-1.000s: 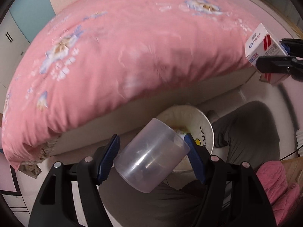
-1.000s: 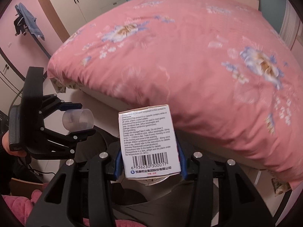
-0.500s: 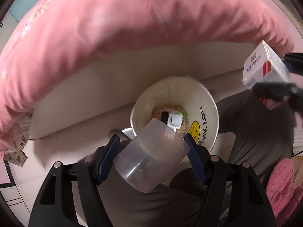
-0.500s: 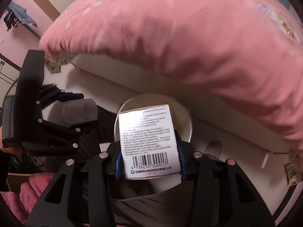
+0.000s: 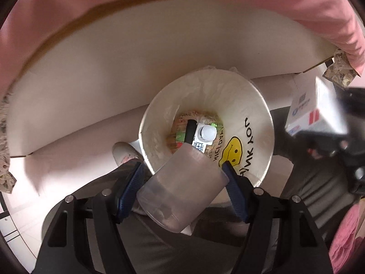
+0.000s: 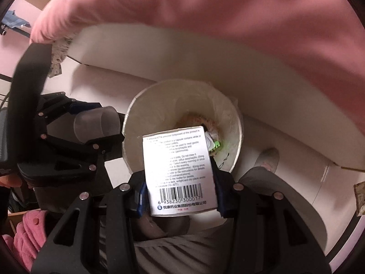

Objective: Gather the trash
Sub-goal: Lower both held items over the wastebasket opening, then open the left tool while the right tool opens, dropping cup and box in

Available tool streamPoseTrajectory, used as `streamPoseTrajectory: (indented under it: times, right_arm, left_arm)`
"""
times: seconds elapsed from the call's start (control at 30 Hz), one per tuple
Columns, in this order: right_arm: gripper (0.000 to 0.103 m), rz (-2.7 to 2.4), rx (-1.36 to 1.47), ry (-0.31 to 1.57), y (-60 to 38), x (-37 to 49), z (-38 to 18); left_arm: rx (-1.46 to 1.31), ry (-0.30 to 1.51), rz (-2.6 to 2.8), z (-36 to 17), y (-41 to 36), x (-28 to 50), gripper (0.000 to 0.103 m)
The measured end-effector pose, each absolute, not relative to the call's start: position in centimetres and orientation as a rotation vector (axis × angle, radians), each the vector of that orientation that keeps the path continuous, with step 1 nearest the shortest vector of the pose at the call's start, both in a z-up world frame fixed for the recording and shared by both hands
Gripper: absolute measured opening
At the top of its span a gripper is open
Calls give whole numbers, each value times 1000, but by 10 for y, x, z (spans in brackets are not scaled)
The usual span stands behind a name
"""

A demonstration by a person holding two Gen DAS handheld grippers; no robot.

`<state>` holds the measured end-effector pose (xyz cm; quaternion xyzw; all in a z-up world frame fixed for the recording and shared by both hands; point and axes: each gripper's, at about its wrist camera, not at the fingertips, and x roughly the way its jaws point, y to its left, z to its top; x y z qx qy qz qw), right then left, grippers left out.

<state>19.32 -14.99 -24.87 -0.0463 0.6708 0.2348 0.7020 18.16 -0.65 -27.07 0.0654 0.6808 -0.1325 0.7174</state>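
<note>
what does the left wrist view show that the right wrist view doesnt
Only the left wrist view: the yellow smiley print inside the bin liner, a white bottle cap and a black stick at the bottom, and the red stripes on the box's side.

Only the right wrist view: the barcode and fine print on the box, and blue cloth far left.

Both: the white bin by the bed, the pink bedspread, the clear plastic cup in the left gripper, and the medicine box in the right gripper.
</note>
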Motion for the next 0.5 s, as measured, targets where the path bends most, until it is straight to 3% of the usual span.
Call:
streamPoseTrajectory:
  times: [0.5]
  right_arm:
    - [46,476,-41,1731,-143,205,-339]
  left_arm:
    - [2,1638,-287,-344,-10,210,72]
